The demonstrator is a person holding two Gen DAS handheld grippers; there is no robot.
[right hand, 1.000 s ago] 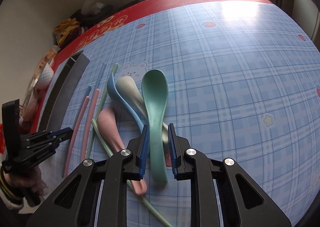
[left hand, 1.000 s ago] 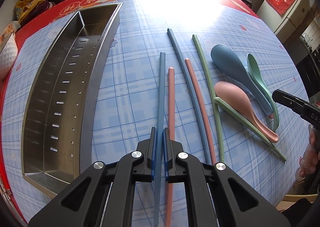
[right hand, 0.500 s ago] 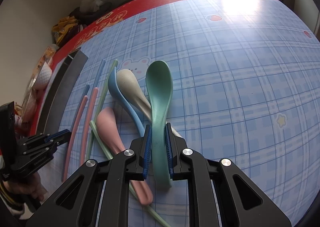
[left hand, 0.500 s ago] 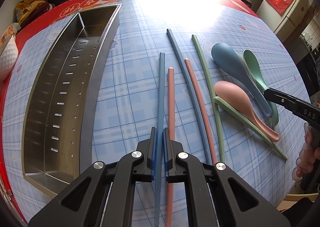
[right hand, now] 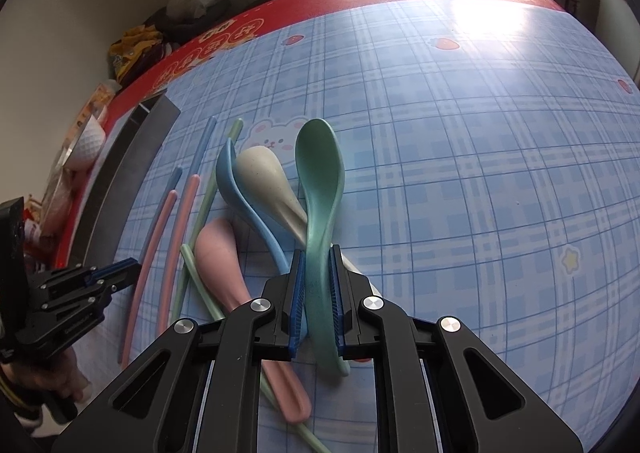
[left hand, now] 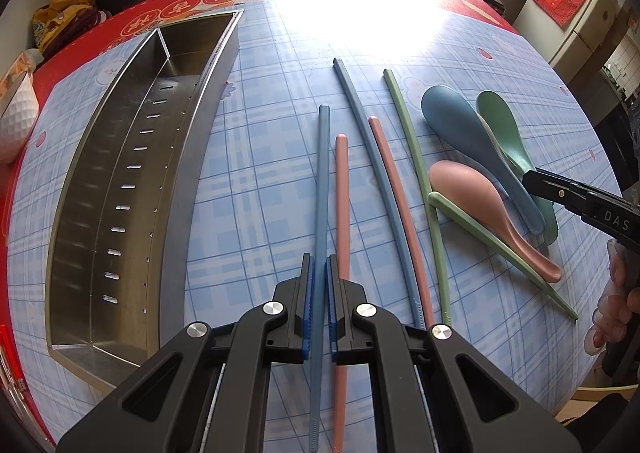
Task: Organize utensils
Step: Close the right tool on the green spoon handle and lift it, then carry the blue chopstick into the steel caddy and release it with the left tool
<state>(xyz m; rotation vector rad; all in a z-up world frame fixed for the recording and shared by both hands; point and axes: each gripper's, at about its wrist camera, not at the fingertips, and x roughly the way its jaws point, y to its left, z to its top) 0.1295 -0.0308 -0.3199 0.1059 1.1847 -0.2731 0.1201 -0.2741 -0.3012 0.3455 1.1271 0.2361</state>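
Closing over the past second, my right gripper now pinches the green spoon. Left gripper clamps the blue chopstick. Farther left, the steel tray holds nothing; every utensil remains on the tablecloth.

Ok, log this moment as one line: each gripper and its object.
left gripper: shut on blue chopstick | right gripper: shut on green spoon | metal tray: empty
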